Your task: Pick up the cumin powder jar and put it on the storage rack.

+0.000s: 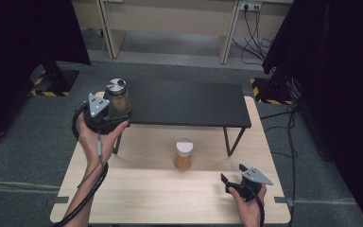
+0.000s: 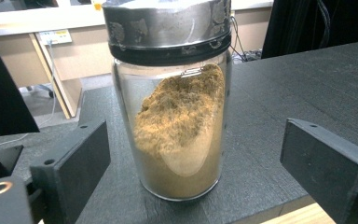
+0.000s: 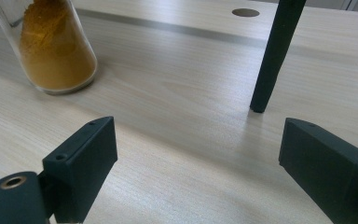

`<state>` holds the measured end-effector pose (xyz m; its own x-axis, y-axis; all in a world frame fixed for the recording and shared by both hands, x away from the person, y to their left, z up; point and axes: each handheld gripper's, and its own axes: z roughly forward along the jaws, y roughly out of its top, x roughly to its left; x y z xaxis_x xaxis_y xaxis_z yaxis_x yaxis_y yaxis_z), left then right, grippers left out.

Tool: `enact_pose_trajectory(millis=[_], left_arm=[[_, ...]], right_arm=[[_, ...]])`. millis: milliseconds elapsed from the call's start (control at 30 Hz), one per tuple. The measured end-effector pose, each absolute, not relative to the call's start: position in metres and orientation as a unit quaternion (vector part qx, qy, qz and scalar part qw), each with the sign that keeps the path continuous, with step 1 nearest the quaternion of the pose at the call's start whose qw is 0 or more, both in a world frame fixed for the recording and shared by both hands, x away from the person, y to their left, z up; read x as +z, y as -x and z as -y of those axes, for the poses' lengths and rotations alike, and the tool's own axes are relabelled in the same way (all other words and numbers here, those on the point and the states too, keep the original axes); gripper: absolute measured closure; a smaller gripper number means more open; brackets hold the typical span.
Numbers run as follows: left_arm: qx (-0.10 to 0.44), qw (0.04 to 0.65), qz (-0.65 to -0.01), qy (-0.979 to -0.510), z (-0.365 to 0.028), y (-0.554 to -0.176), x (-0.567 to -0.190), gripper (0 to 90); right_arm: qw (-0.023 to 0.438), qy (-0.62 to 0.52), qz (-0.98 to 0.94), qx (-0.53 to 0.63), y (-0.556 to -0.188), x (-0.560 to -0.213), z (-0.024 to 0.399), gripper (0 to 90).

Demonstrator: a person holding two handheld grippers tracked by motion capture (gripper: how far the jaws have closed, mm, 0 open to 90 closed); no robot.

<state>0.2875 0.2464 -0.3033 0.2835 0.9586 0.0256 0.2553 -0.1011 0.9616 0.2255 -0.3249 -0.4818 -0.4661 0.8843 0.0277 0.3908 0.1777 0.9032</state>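
A glass jar (image 2: 179, 126) of tan powder, metal lid on top, stands on the left end of the black shelf (image 1: 189, 104). The left gripper (image 2: 193, 163) brackets it with jaws spread, touching neither side. Below on the wooden table (image 1: 170, 189) stands a second jar (image 1: 183, 155) (orange powder, pale cap). The right gripper (image 1: 234, 176) hovers near the table's right front, jaws released and empty.

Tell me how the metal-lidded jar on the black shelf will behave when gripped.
The jar looks like smooth glass, so probably rigid but slippery and breakable. Its powder is banked to one side, so the weight likely shifts when tilted. Tall and narrow, it may tip if nudged.
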Motion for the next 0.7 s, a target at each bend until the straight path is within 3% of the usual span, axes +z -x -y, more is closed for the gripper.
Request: enact_pose_trajectory(millis=[700], left_arm=[[0.417, 0.5, -0.458, -0.606, -0.248, -0.236, -0.341, 8.4]], right_arm=[[0.268, -0.441, -0.721, 0.463, -0.225, -0.482, 0.325, 11.5]])
